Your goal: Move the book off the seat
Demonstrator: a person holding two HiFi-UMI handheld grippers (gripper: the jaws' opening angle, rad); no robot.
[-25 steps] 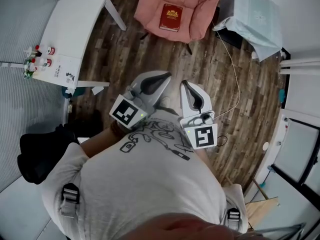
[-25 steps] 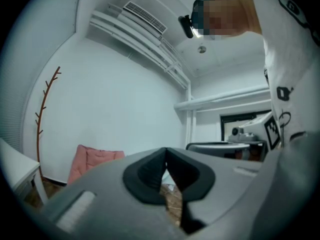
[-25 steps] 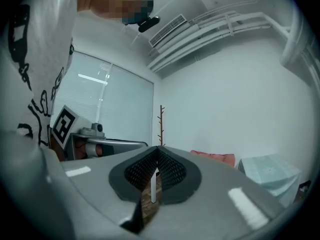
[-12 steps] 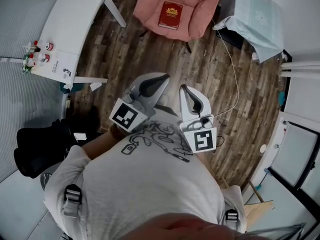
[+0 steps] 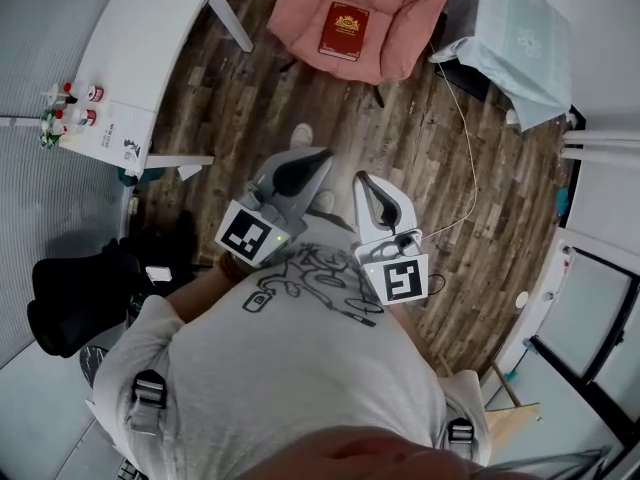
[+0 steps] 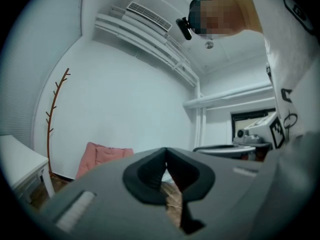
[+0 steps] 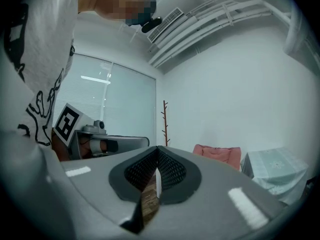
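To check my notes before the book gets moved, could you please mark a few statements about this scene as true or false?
1. The book lies on the pink chair. True.
2. The left tool grips the book. False: its jaws are shut on nothing, well away from the book.
3. The right tool has its jaws wide apart. False: they are shut and empty.
4. Small bottles stand at one end of the white table. True.
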